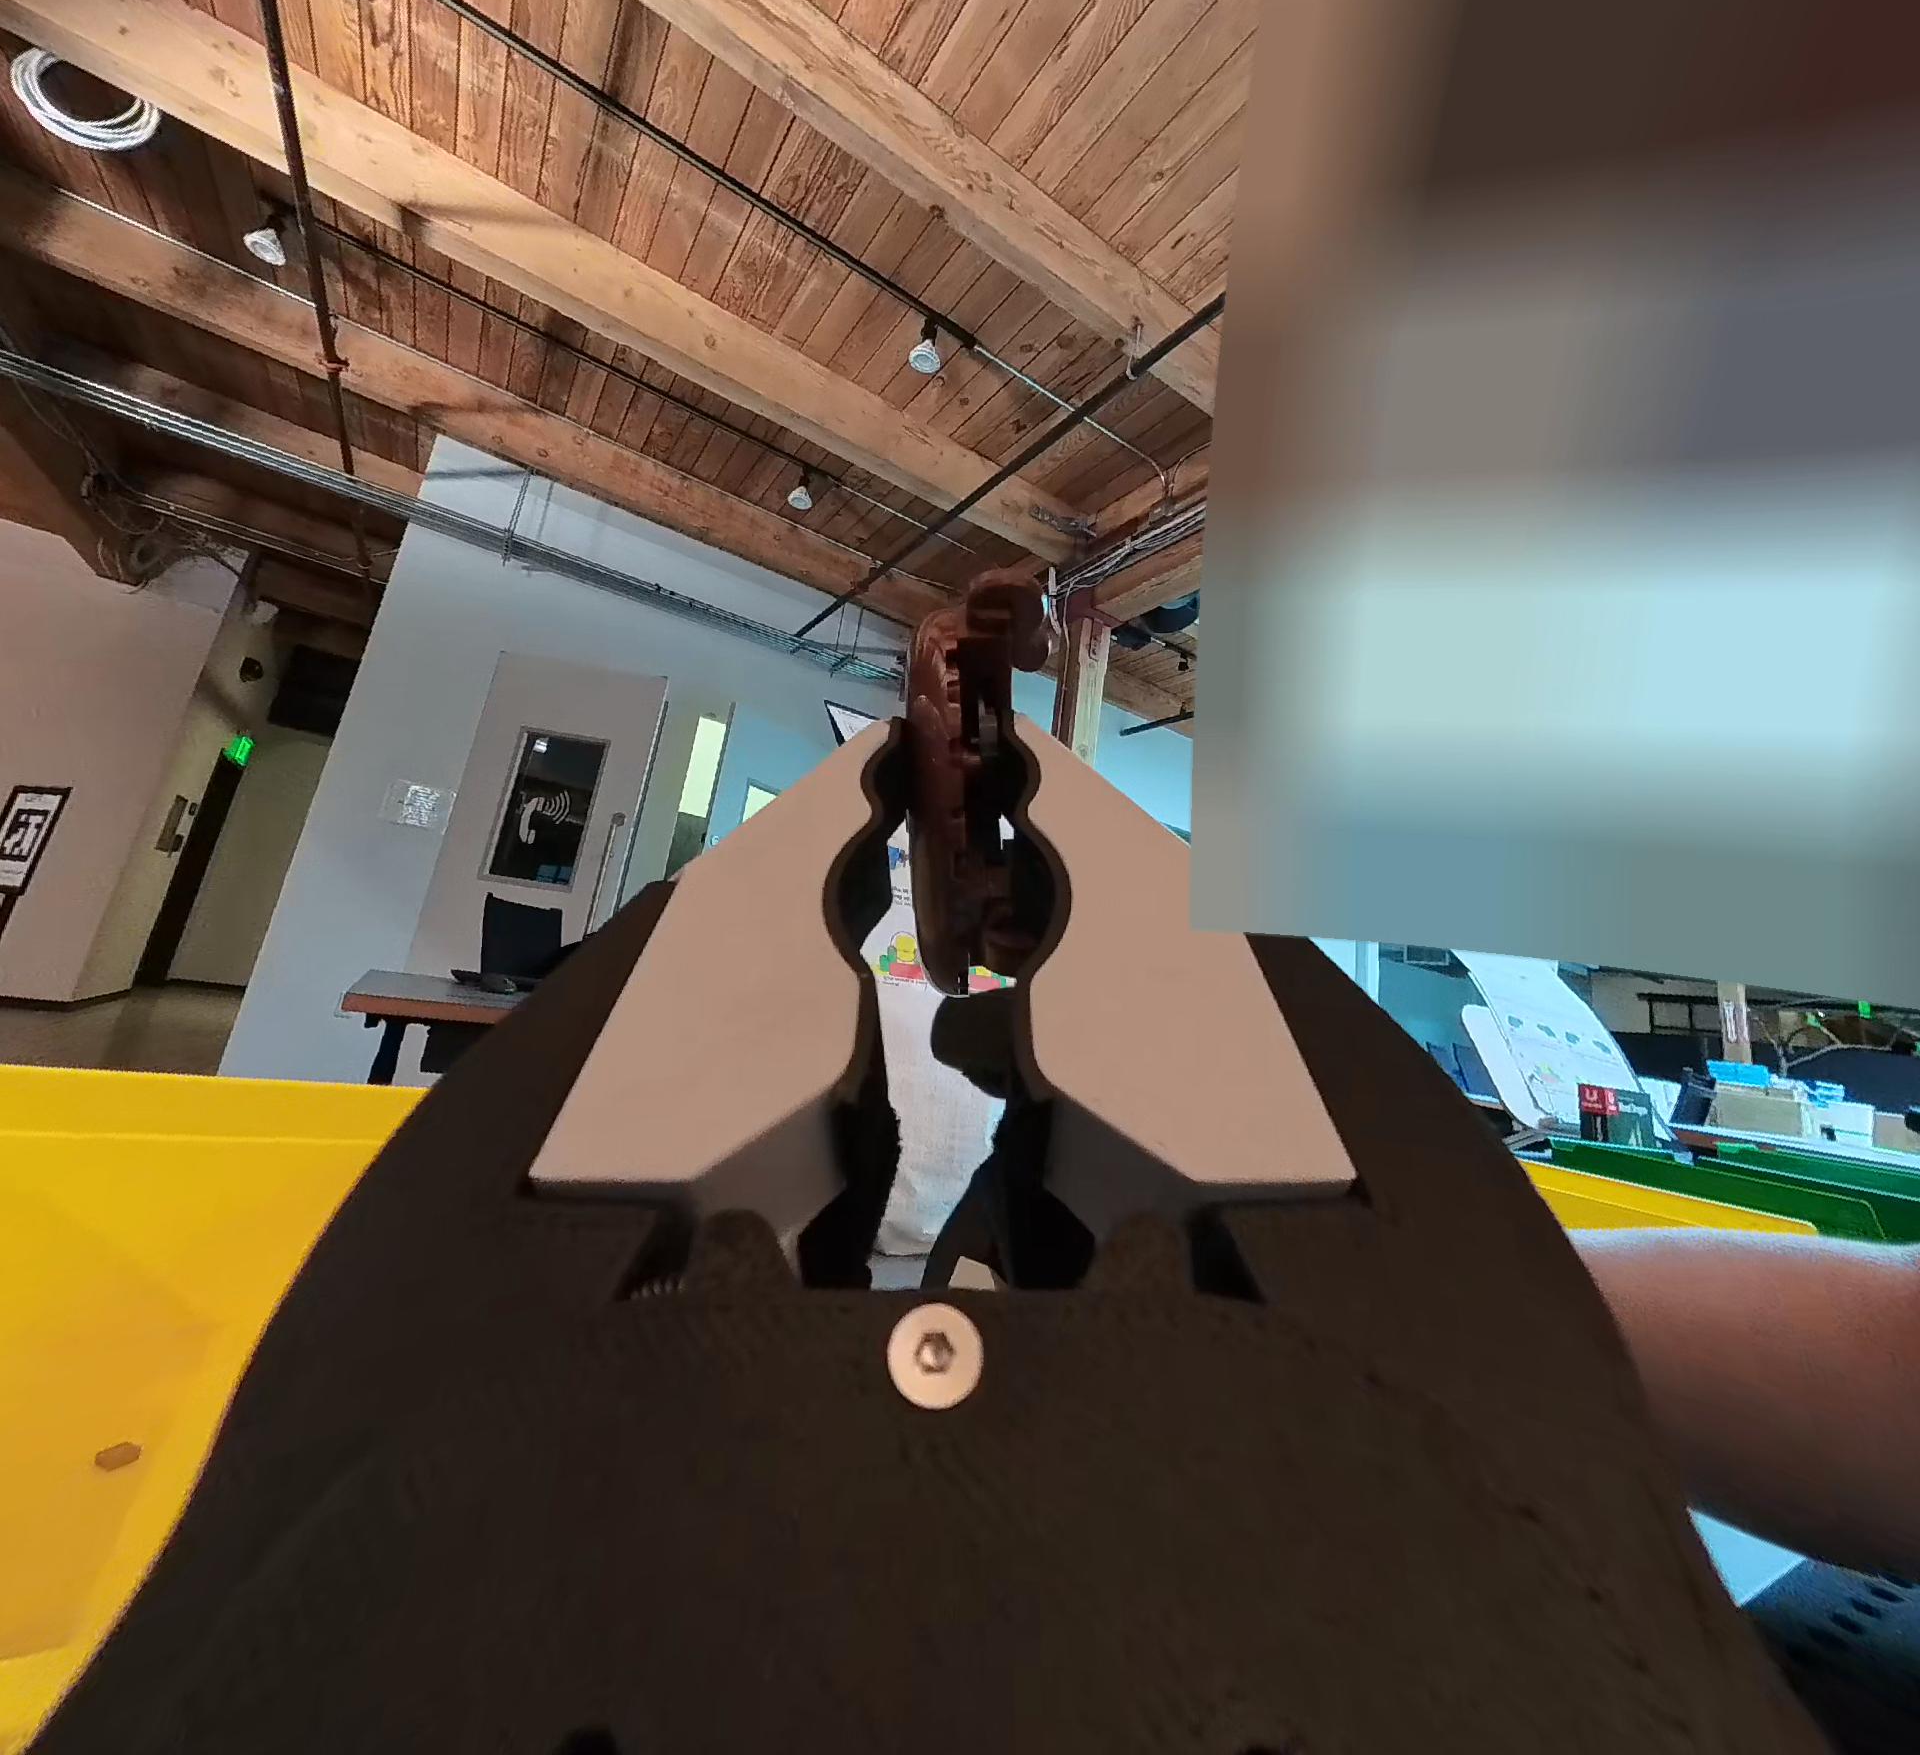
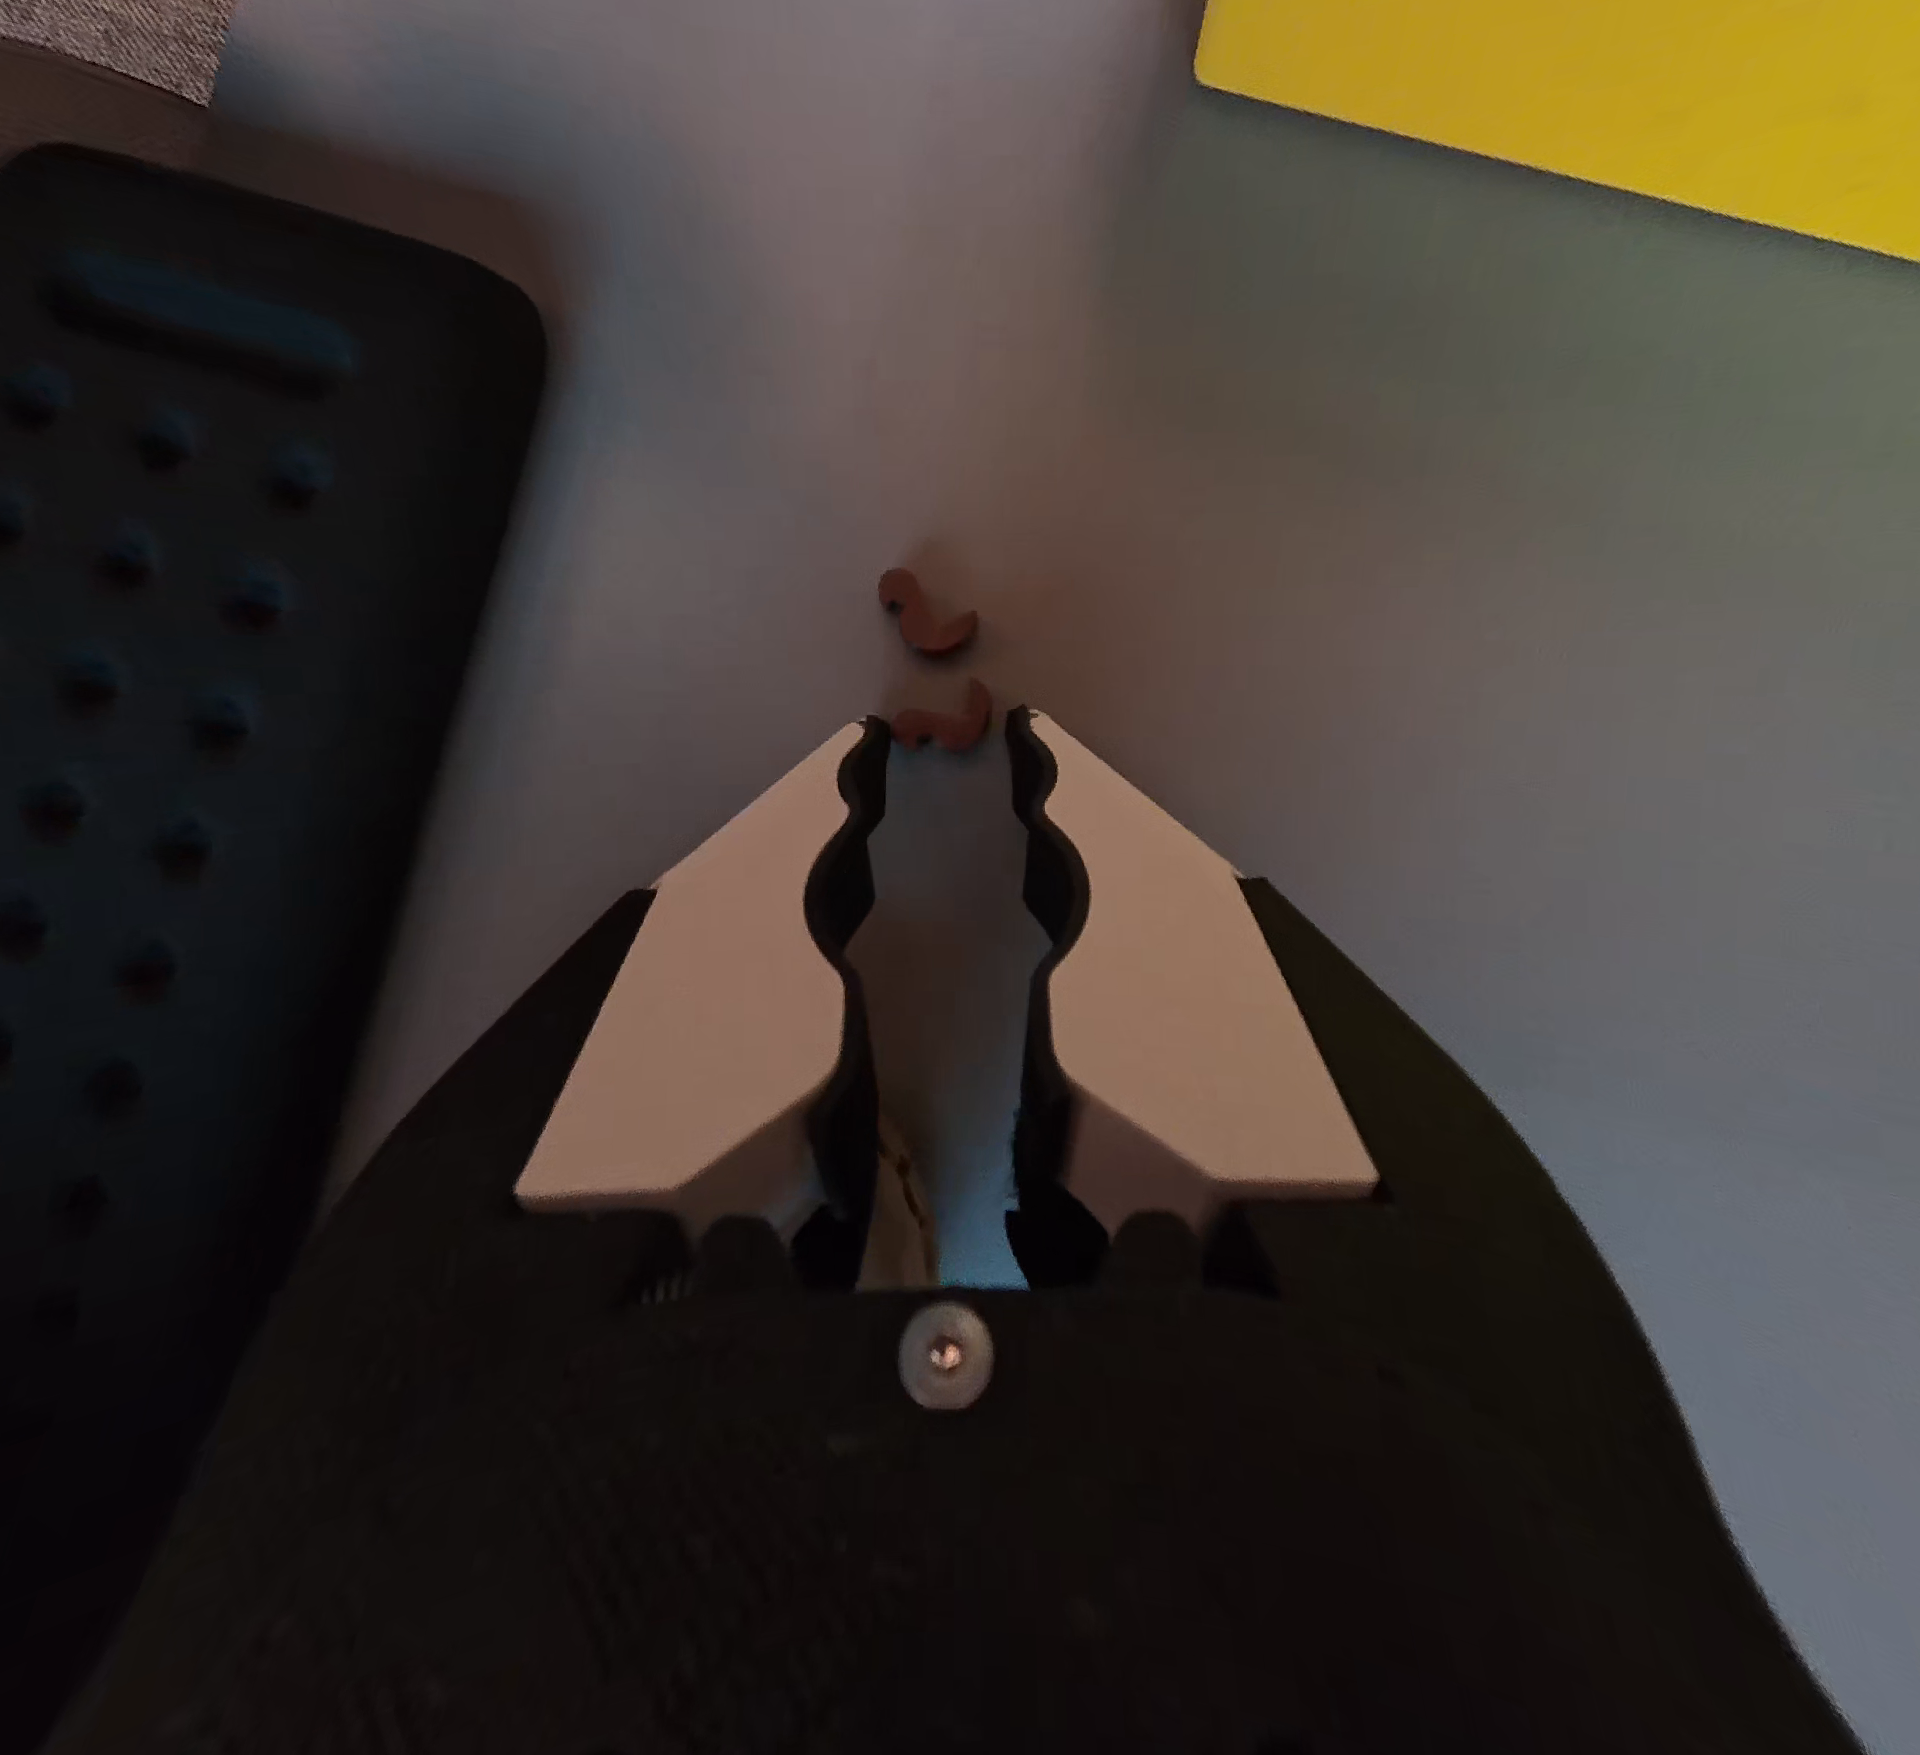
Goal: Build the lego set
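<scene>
In the left wrist view my left gripper is shut on a dark brown lego assembly, held upright and raised toward the ceiling; the piece sticks out above the fingertips. In the right wrist view my right gripper is open and points down at the white table. Two small curved brown lego pieces lie there: one sits right between the fingertips, the other lies just beyond it. The fingers stand on either side of the nearer piece without closing on it.
A yellow bin sits at the upper right of the right wrist view, and also shows low in the left wrist view. A black studded pad lies at the left. A person's forearm is at the right. Green bins stand farther back. Across from one pair of fingers to the other is roughly 25 cm.
</scene>
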Available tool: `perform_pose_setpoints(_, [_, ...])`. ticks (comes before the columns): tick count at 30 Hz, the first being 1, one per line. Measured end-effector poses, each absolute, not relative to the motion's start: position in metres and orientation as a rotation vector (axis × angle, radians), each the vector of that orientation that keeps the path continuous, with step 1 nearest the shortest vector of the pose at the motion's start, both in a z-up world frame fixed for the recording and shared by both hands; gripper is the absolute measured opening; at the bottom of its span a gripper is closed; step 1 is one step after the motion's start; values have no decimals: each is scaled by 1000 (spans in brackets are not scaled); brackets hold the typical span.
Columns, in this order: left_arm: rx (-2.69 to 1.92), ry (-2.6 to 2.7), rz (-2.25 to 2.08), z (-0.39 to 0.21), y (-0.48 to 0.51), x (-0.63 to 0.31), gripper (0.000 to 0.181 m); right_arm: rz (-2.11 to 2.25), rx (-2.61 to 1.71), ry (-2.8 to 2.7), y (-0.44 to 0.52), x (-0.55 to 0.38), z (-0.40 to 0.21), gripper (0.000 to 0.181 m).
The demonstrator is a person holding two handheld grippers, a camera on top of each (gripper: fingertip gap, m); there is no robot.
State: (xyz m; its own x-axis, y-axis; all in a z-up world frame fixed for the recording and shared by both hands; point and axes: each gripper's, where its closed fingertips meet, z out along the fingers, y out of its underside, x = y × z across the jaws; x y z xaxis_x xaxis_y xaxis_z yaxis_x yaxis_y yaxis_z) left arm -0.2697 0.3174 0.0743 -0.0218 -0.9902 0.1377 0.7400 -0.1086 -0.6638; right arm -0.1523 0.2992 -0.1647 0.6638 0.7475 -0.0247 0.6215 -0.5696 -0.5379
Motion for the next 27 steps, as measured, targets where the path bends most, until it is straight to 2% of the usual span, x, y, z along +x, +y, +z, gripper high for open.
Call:
perform_pose_setpoints(13, [-747, 526, -1538, 61, 320, -254, 14, 244, -2290, -1034, 300, -146, -152, 18])
perform_pose_setpoints(17, [-819, 661, -1368, 43, 314, -229, 14, 175, -2203, -883, 286, -139, -106, 17])
perform_pose_setpoints(21, [-847, 801, -1196, 32, 295, -199, 14, -54, -2099, -769, 266, -134, -24, 17])
perform_pose_setpoints(24, [-820, 826, -1170, 41, 277, -187, 14, -208, -2062, -710, 252, -134, 20, 17])
perform_pose_setpoints(27, [-783, 841, -1181, 54, 258, -178, 14, -309, -2055, -640, 247, -129, 39, 17])
